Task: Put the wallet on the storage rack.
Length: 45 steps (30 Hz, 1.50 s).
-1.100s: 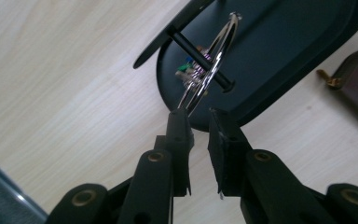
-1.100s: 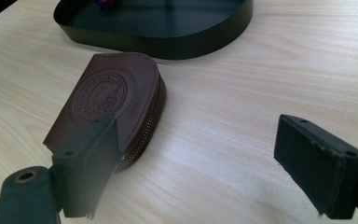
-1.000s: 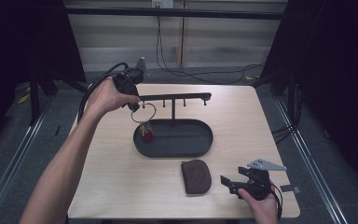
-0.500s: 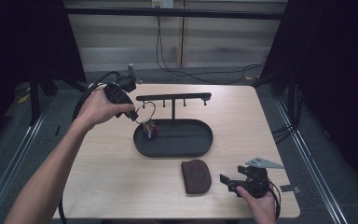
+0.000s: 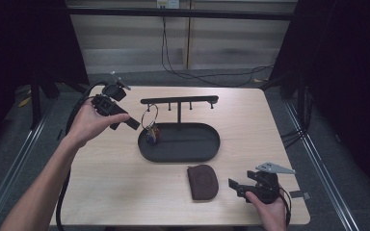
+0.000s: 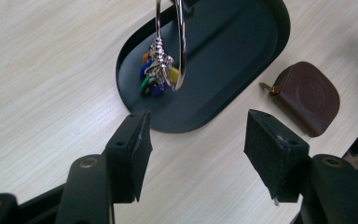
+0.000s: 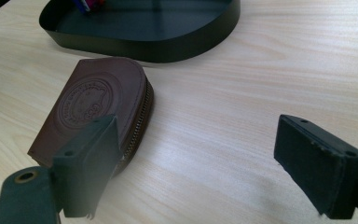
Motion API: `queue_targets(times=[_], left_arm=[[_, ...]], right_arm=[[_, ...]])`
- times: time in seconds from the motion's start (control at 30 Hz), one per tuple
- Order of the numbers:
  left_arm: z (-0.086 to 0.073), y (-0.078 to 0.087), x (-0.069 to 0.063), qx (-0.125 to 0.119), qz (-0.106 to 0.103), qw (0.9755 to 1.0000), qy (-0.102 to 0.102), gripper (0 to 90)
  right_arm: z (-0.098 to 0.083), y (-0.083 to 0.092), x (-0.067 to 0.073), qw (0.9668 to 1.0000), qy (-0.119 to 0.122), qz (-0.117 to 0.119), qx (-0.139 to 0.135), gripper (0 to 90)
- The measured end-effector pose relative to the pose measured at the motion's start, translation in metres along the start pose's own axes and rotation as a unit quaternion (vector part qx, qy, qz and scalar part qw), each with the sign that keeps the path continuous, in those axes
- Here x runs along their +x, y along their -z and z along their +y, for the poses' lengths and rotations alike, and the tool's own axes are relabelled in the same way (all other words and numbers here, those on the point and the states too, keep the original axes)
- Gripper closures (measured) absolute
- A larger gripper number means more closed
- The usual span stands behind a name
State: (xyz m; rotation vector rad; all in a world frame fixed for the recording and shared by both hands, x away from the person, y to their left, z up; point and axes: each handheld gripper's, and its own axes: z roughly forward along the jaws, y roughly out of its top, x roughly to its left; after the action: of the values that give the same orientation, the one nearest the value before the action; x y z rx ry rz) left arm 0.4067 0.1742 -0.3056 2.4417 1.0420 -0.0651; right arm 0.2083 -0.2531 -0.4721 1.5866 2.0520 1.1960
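Now, from the high view, the key ring (image 5: 149,121) hangs from a peg at the left end of the black rack (image 5: 179,100), its coloured tags dangling into the left end of the oval tray (image 5: 207,144). The left gripper (image 5: 131,123) sits just to the left of the ring, apart from it; its jaws have just been opening and nothing lies between them. To finish this step well, I would draw the hand straight away from the ring, jaws kept wide, so neither pad catches the loop and lifts it off the peg. The right gripper (image 5: 235,185) rests low at the near right edge of the table (image 5: 101,192), beside the brown pouch (image 5: 202,181).

Along the left gripper view, the 2 jaws stand apart over bare wood, the ring (image 6: 170,42) and its tags (image 6: 156,74) hanging beyond them above the tray's rim, the pouch (image 6: 307,98) off to the right.

Along the right gripper view, the jaws stand wide and empty; the pouch (image 7: 93,112) lies just beyond the left jaw, near the tray wall (image 7: 168,46).
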Motion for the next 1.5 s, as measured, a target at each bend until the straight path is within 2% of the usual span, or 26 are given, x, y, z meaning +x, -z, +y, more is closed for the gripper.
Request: queue_targets(times=[0.07,0.13,0.27,0.33,0.37,0.47,0.67,0.77,0.83,0.87,1.03,1.13,1.23,1.3,1.5], left_arm=[[-0.006,-0.003,0.000,0.000,0.003,0.9999,-0.011,40.6],[-0.013,-0.006,0.001,-0.008,0.000,0.9999,-0.011,38.5],[-0.024,-0.008,0.002,-0.018,0.009,0.9997,-0.015,34.8],[-0.032,-0.009,0.003,-0.030,0.006,0.9995,-0.009,31.6],[-0.037,-0.009,0.004,-0.042,0.000,0.9991,0.000,29.8],[-0.048,-0.012,0.004,-0.055,0.015,0.9983,0.013,27.5],[-0.070,-0.023,0.006,-0.064,-0.006,0.9978,0.016,22.8],[-0.081,-0.026,0.006,-0.065,-0.007,0.9978,0.008,17.4],[-0.088,-0.026,0.007,-0.070,-0.014,0.9973,0.013,17.6],[-0.093,-0.026,0.007,-0.081,-0.012,0.9966,0.016,17.5],[-0.118,-0.029,0.006,-0.107,-0.026,0.9939,0.012,18.1],[-0.129,-0.034,0.004,-0.104,-0.015,0.9944,0.013,18.7],[-0.140,-0.038,0.005,-0.114,-0.021,0.9932,0.008,18.8],[-0.146,-0.041,0.005,-0.111,-0.018,0.9936,0.007,18.4],[-0.166,-0.051,0.003,-0.132,-0.014,0.9910,0.015,17.7]], right_arm=[[0.000,0.000,0.000,1.0000,-0.001,0.000,0.000,14.2],[0.000,0.000,0.001,1.0000,0.001,0.000,0.000,14.2],[0.000,0.001,0.001,1.0000,0.002,0.000,0.000,14.3],[-0.001,0.002,0.001,1.0000,0.001,0.000,-0.001,14.2],[-0.001,0.003,0.001,1.0000,0.002,-0.002,-0.002,14.2],[-0.001,0.004,0.001,1.0000,0.000,-0.001,-0.005,14.2],[-0.001,0.003,0.001,1.0000,-0.001,-0.002,-0.001,14.3],[-0.001,0.003,0.001,1.0000,-0.002,-0.003,-0.001,14.3],[-0.001,0.002,0.000,1.0000,-0.002,-0.003,0.001,14.3],[-0.001,0.002,0.000,1.0000,-0.003,-0.003,0.001,14.3],[-0.001,0.002,0.001,1.0000,-0.002,-0.002,0.001,14.3],[-0.001,0.002,0.001,1.0000,-0.003,-0.007,0.004,14.7],[-0.001,0.001,0.000,0.9999,-0.007,-0.010,0.008,14.7],[-0.001,0.001,0.000,0.9999,-0.006,-0.011,0.008,14.8],[-0.001,0.001,0.001,0.9999,-0.006,-0.012,0.001,18.8]])
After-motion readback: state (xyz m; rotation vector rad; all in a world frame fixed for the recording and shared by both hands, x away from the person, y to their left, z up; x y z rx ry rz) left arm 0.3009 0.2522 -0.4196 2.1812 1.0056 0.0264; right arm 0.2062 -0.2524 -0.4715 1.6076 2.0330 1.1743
